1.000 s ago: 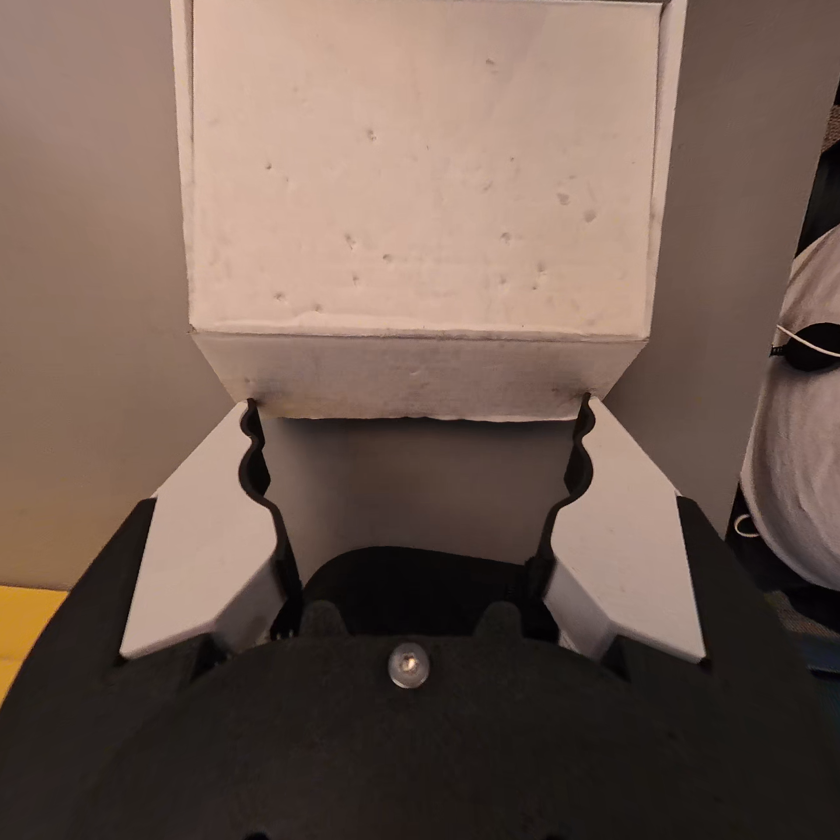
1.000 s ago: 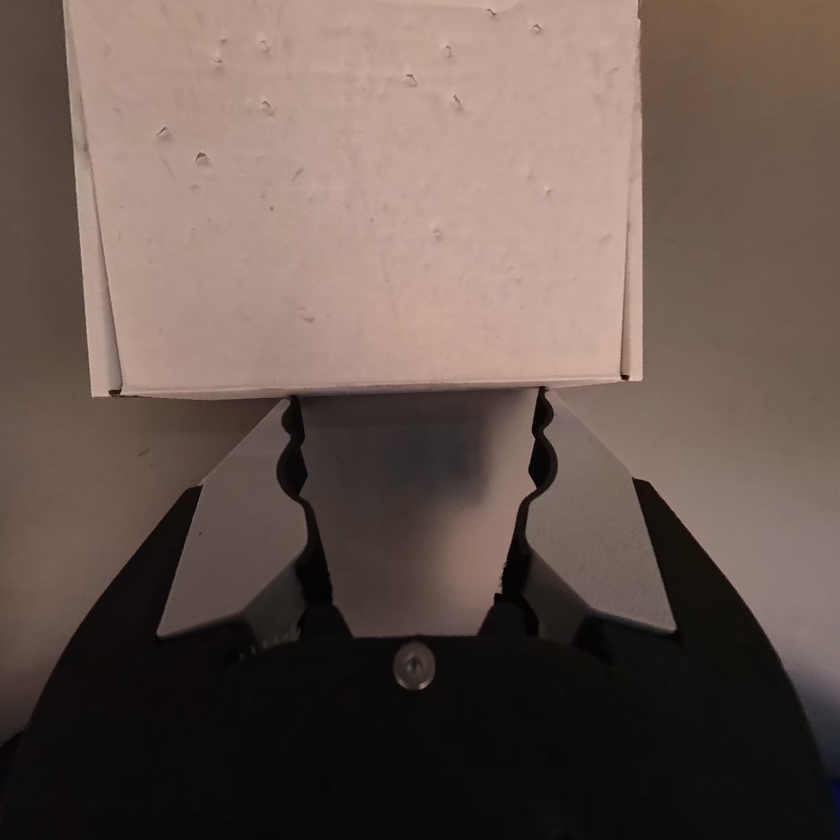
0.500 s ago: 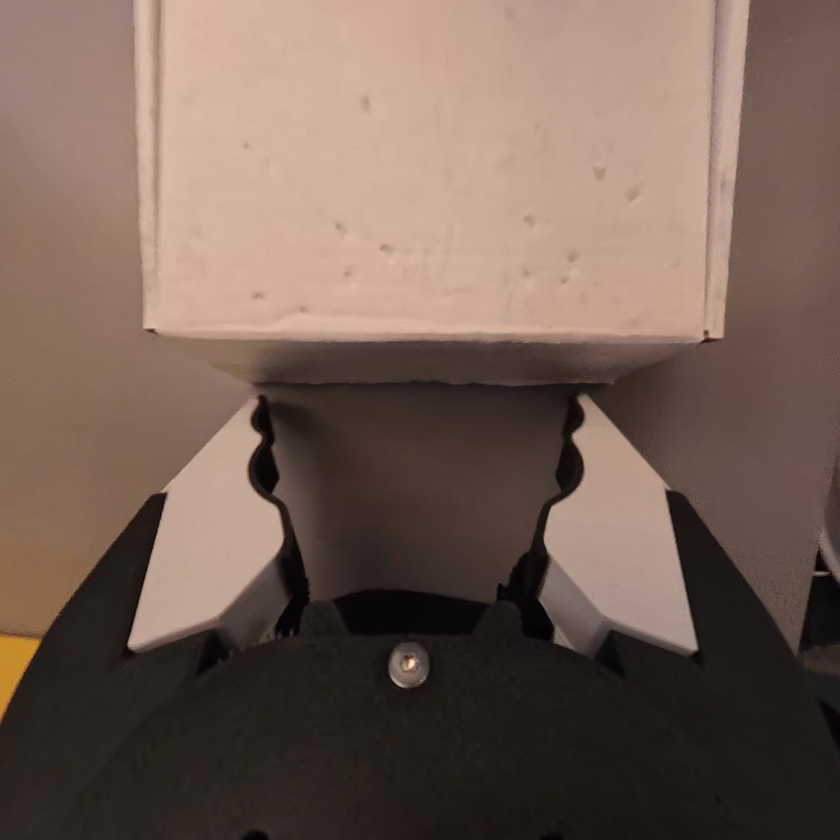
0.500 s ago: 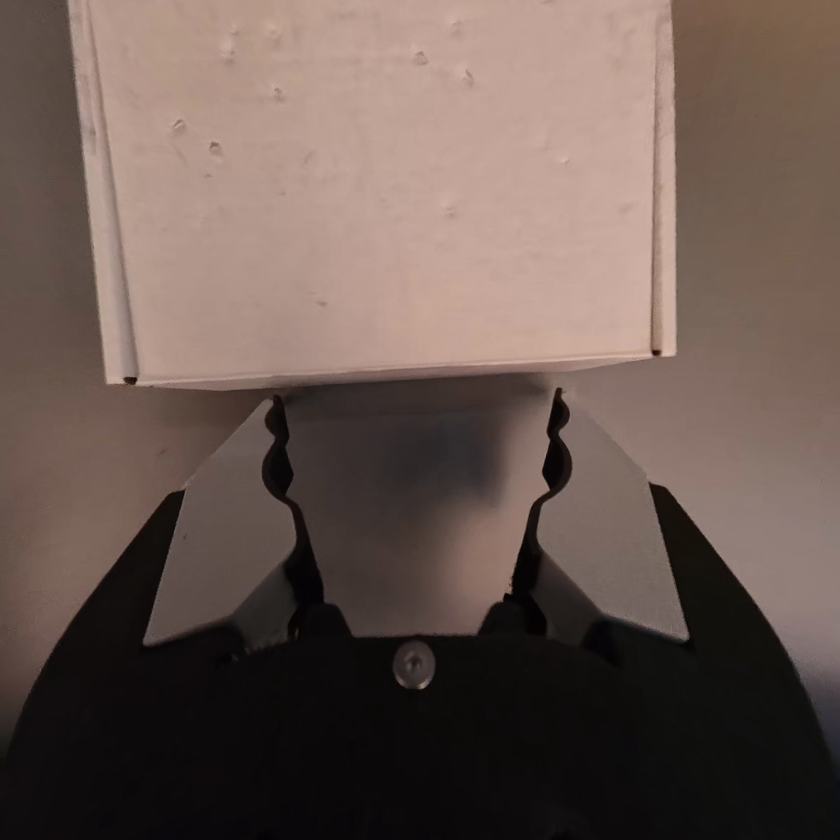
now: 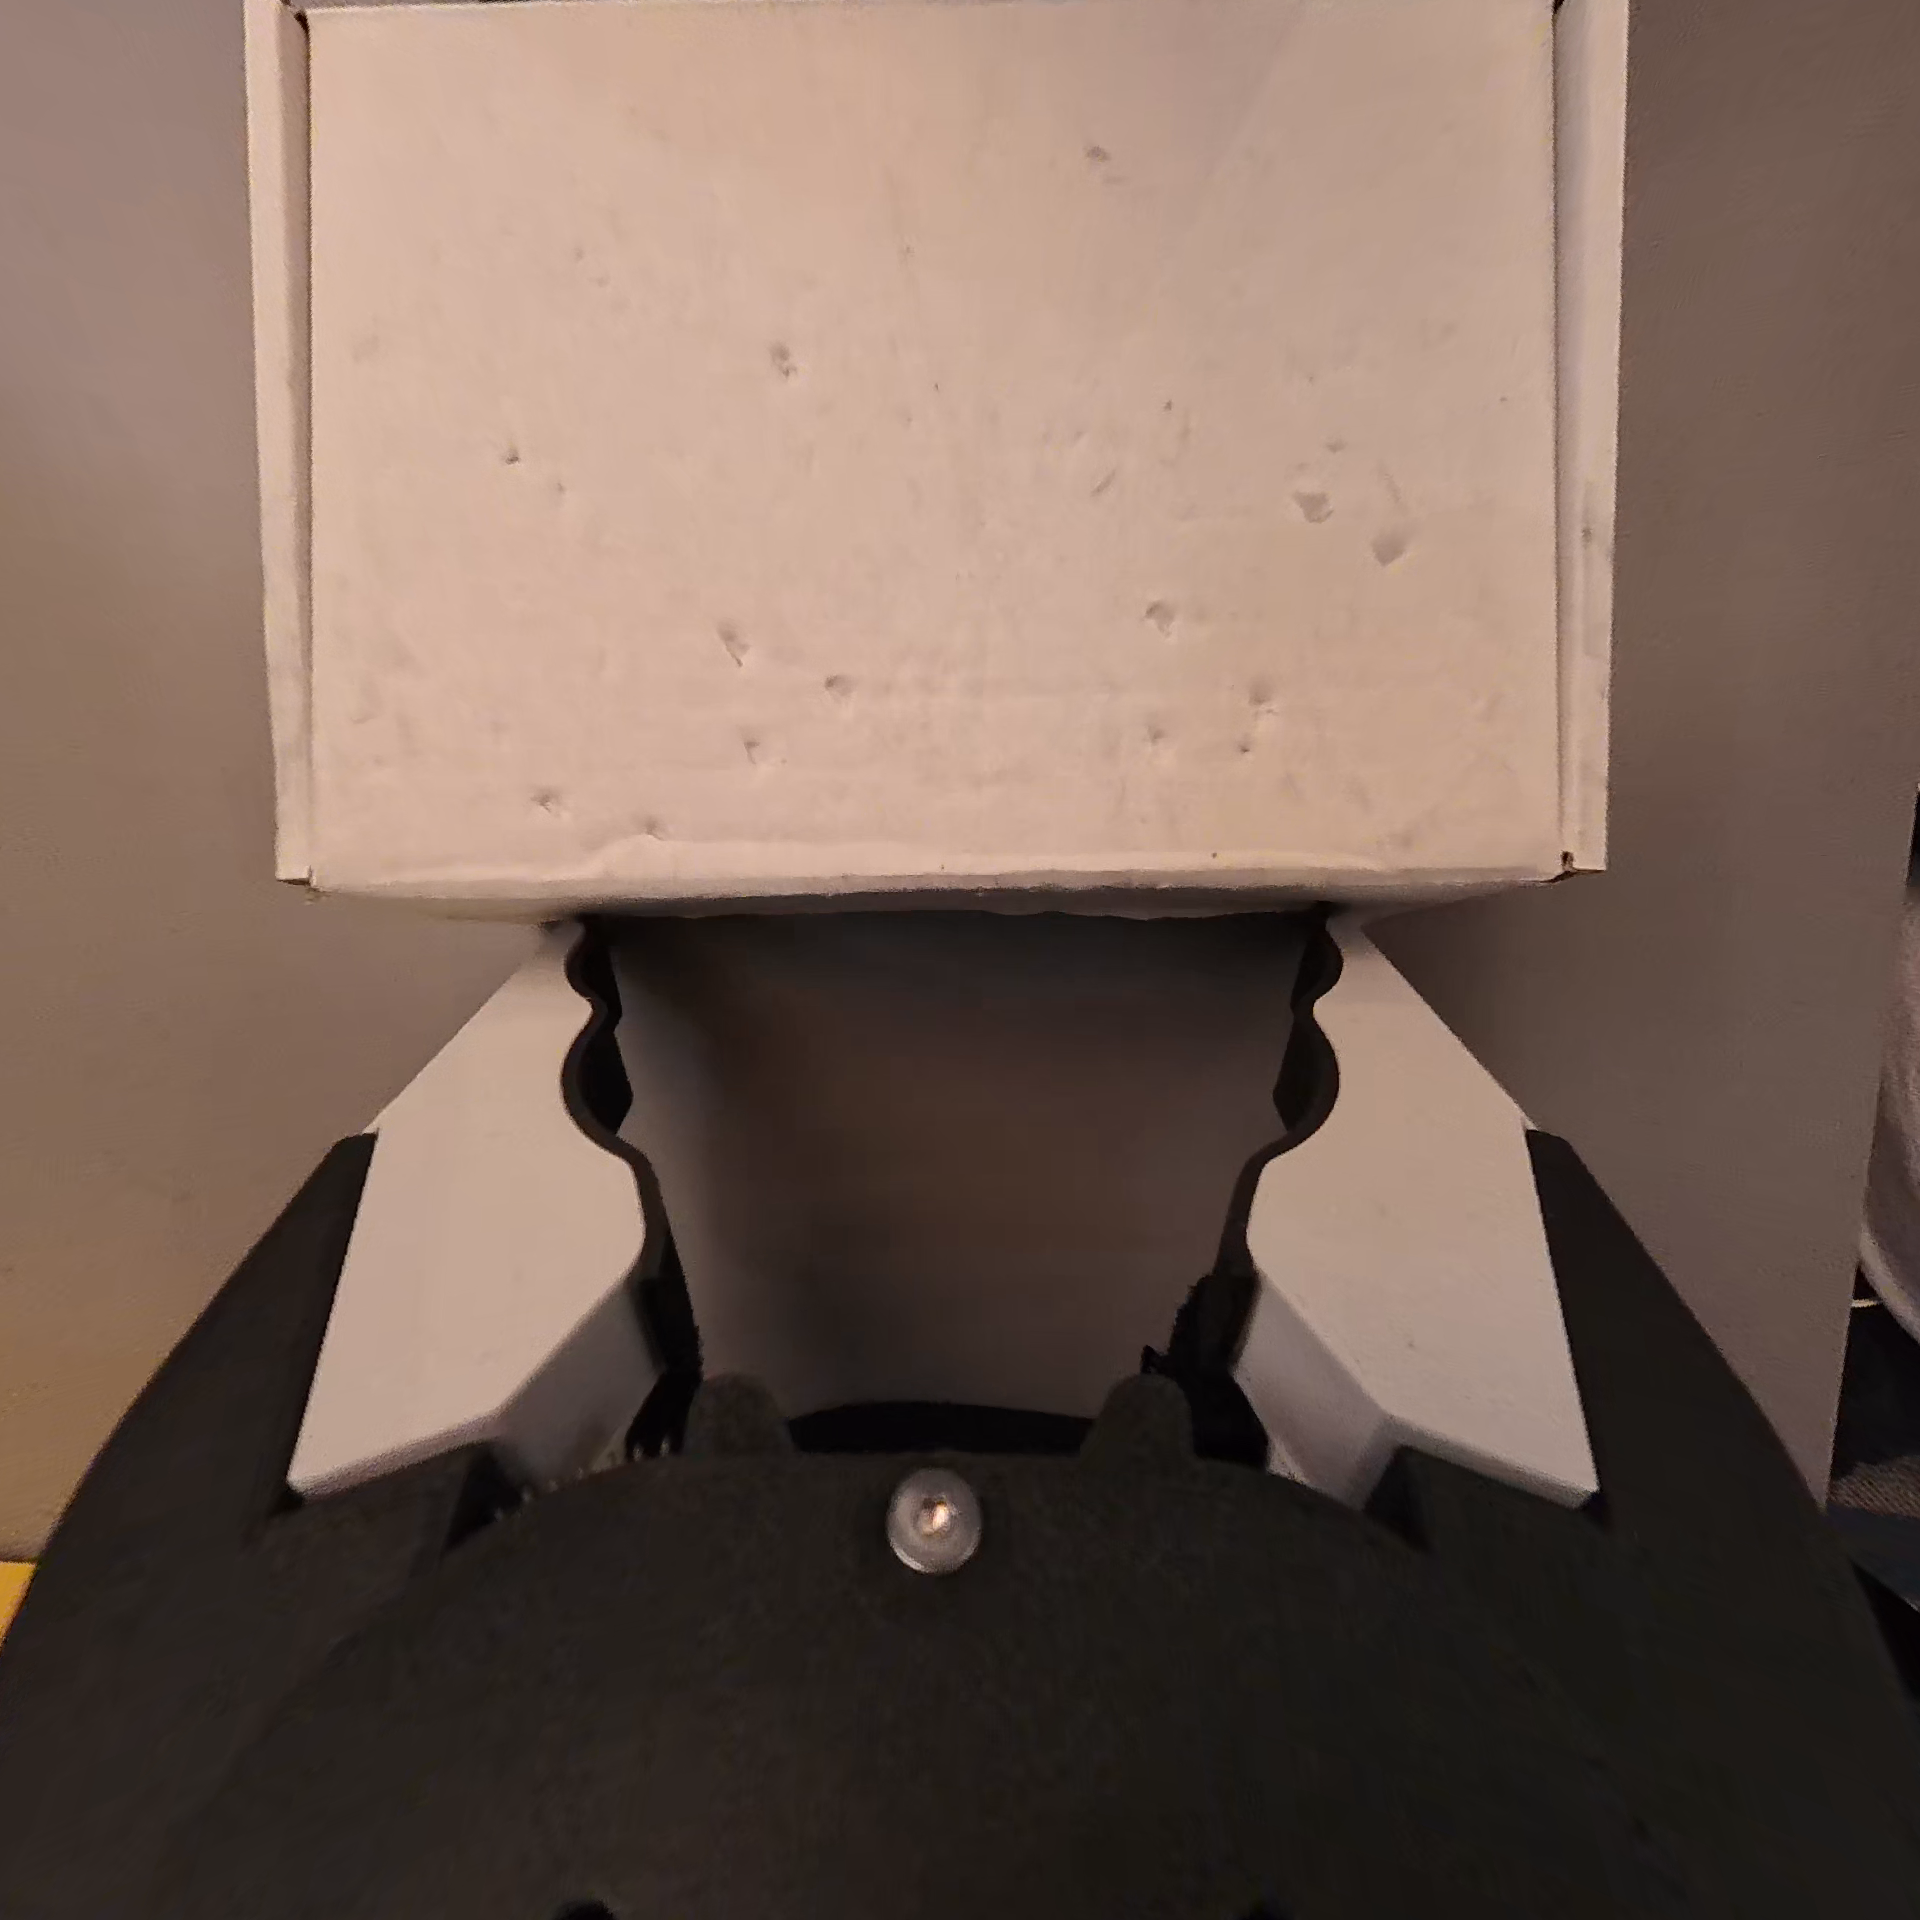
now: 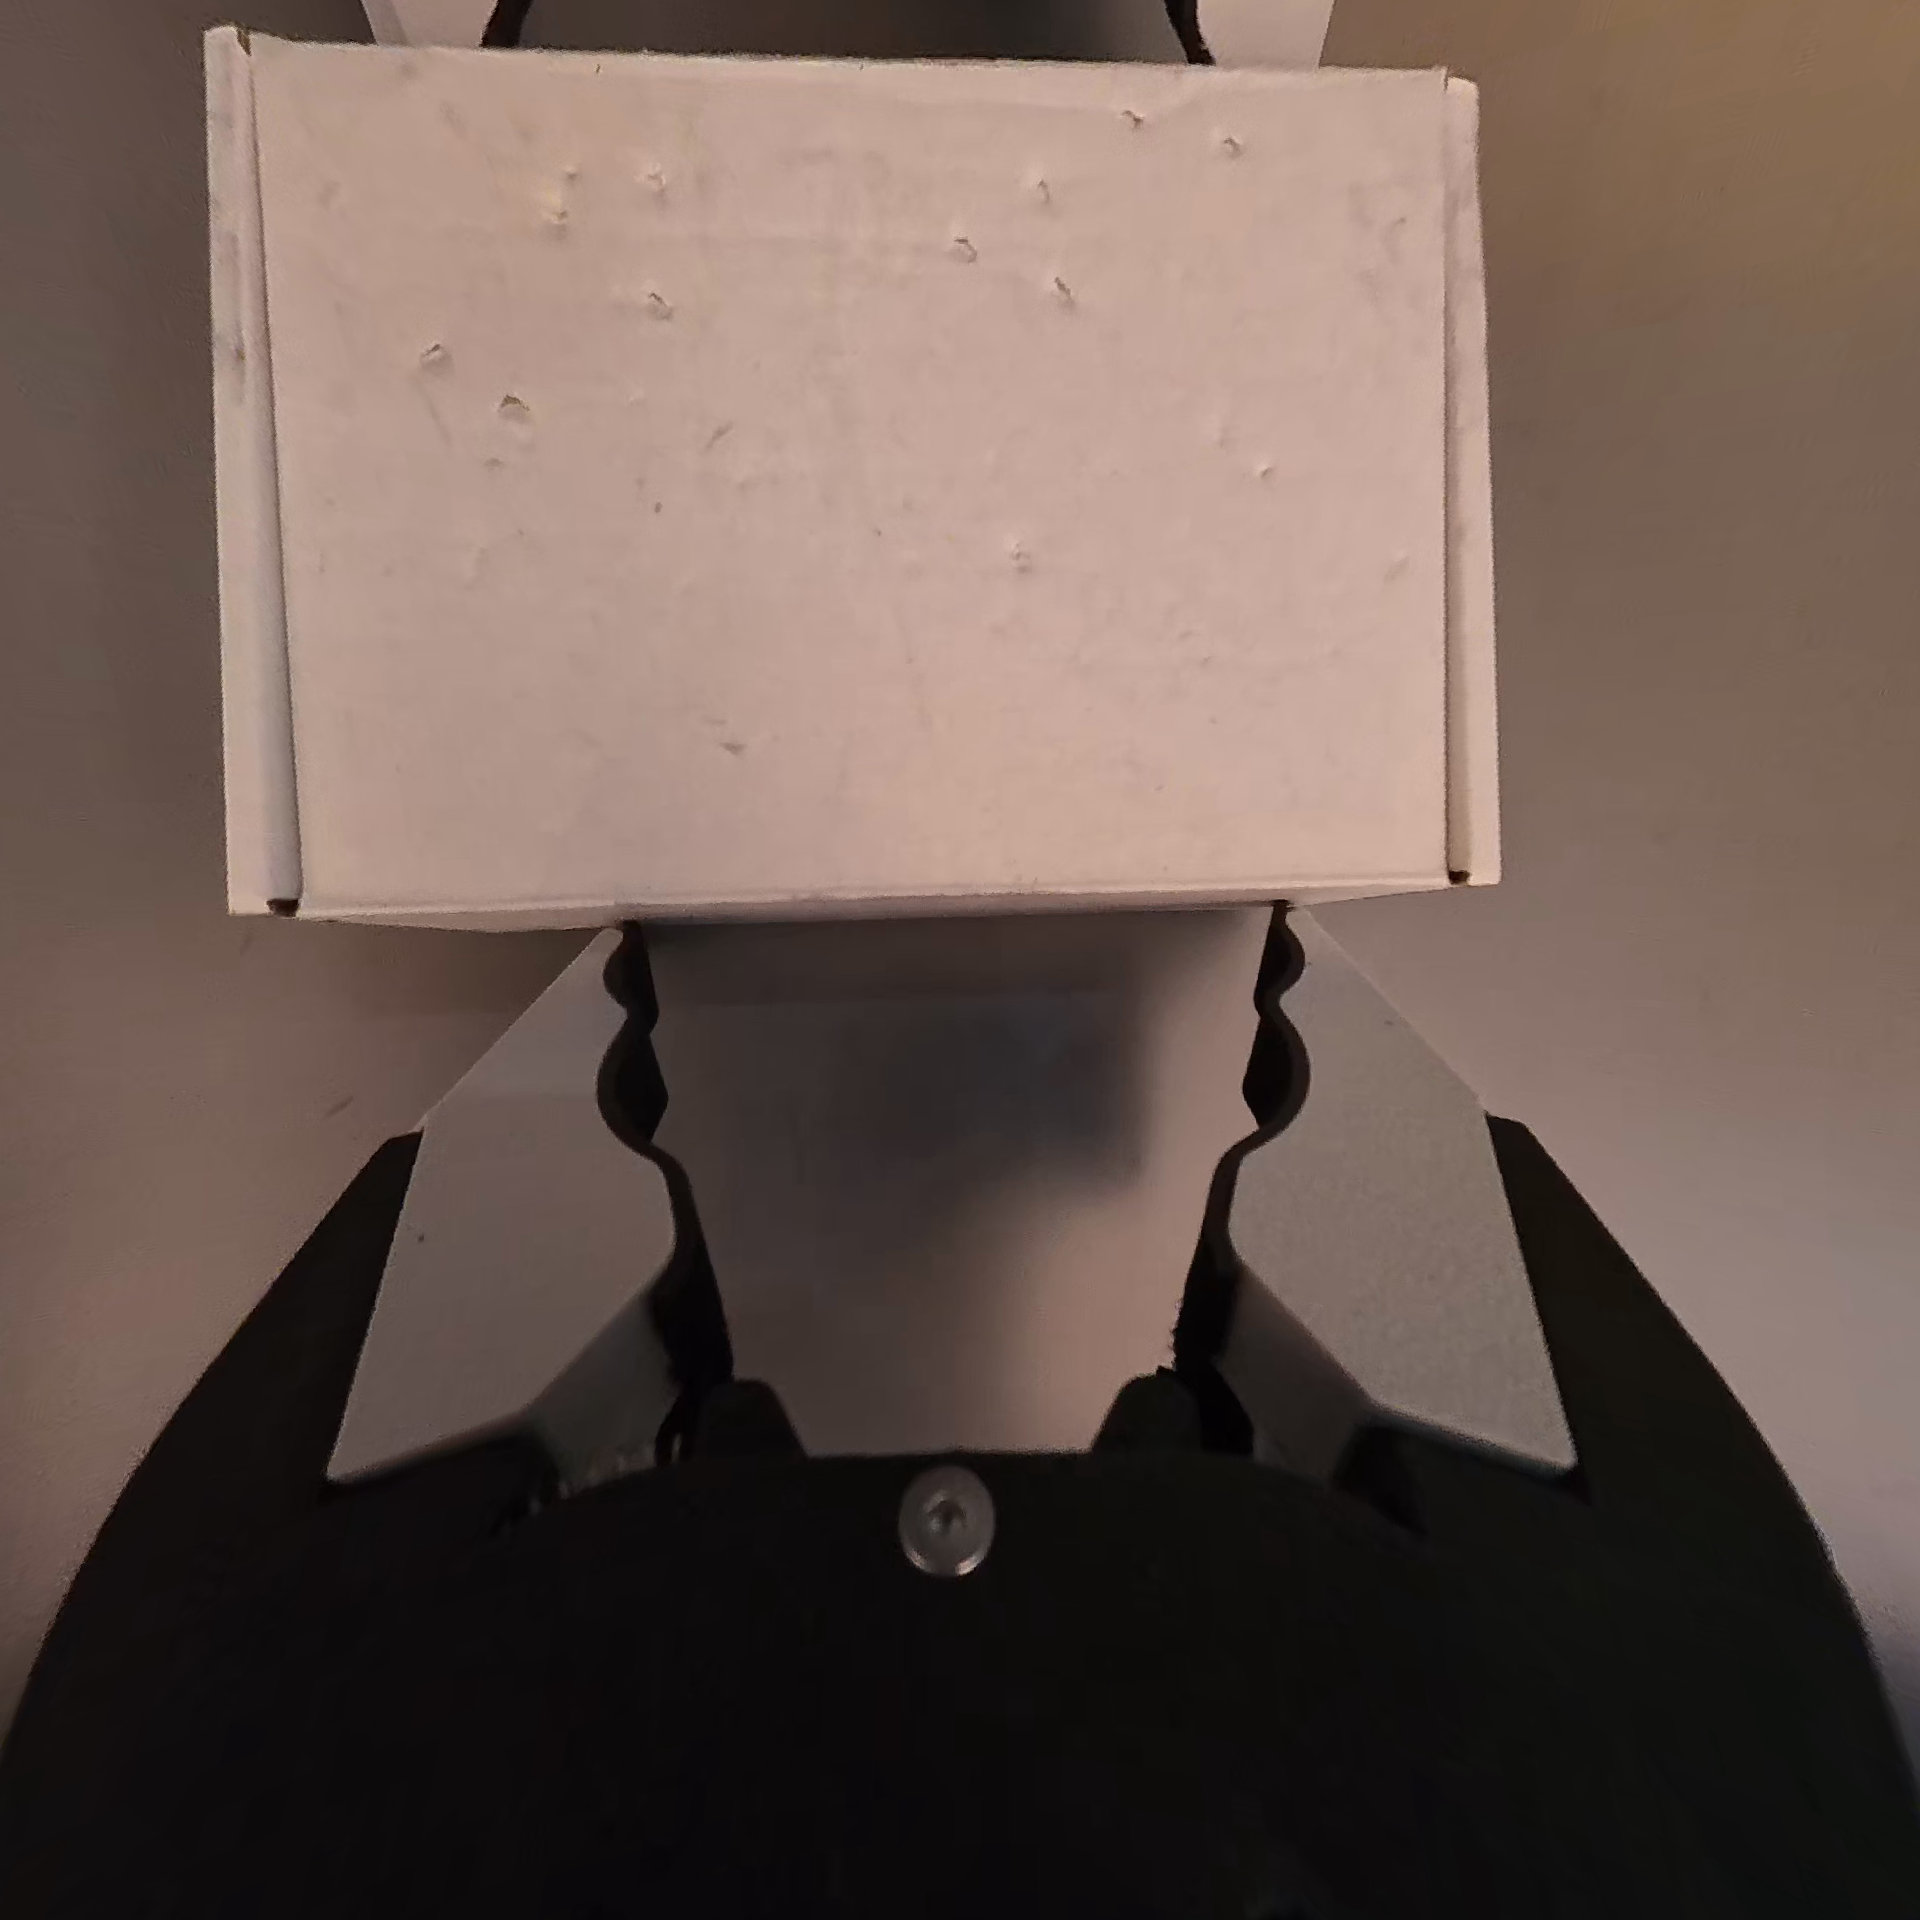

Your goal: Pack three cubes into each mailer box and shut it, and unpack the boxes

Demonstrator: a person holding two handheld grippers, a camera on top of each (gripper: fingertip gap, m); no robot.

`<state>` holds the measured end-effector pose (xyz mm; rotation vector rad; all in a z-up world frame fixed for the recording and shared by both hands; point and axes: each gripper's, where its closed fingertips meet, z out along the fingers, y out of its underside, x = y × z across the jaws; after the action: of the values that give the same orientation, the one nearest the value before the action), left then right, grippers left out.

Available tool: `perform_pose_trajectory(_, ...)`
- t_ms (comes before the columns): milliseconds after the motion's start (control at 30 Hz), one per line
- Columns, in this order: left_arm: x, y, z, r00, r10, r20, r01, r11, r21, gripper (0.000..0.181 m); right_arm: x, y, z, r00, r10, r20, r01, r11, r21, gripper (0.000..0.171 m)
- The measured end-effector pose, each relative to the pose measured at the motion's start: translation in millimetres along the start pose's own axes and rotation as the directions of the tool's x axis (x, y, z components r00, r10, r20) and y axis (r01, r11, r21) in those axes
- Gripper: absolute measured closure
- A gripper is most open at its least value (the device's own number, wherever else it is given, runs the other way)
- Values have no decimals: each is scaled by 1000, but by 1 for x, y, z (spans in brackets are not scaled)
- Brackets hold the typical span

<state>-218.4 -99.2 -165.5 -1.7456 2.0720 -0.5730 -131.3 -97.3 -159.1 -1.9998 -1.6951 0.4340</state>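
Left wrist view: a white, dimpled corrugated-cardboard mailer box (image 5: 935, 468) sits shut on a plain grey tabletop (image 5: 125, 831), its broad lid filling the upper frame. The left gripper (image 5: 951, 930), with pale wedge-shaped fingers and dark wavy pads, has its jaws standing wide apart, the fingertips level with the box's near edge and seemingly touching or just short of it — nothing is clamped between them. A sliver of yellow surface (image 5: 12, 1595) shows at the lower left edge, and pale fabric (image 5: 1896, 1143) at the right.

Right wrist view: the same white box (image 6: 852, 488) is seen from the opposite side, lid flat with the side flaps tucked. The right gripper (image 6: 951, 940) likewise has its jaws spread, tips meeting the near lower edge of the box and gripping nothing. Beyond the far edge, the pale finger ends of the left gripper (image 6: 847, 21) peek over the top — the two tools face each other with the box between them.

No cubes are visible; whether any lie inside cannot be told. The box looks light and fairly stiff along its folded edges, yet the pitted lid suggests the panel dents easily under a point. Its coated face is probably a little slick. The safer hold appears to be the front lip of the lid or the doubled side walls, pinched gently, while the other tool steadies the base.
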Motion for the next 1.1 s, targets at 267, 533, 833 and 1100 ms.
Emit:
perform_pose_trajectory(267, 2, 0, 0, 1000, 17, -5, -17, 1000, 23, 53, -3, 4, -2, 1000, 12, -8, -12, 1000, -10, 56)
perform_pose_trajectory(533, 2, -2, 2, 1000, -5, 4, 5, 1000, 20, 53, -2, 5, -2, 1000, 15, 2, -15, 999, -38, 57)
perform_pose_trajectory(833, 3, -25, 11, 947, -292, 134, 275, 952, 132, 23, 33, -1, -101, 778, 528, -340, -493, 849, 188, 68)
perform_pose_trajectory(1100, -14, -57, 14, 839, -503, 208, 416, 840, 349, 23, 30, -13, -49, 594, 735, -327, -723, 666, 183, 25)
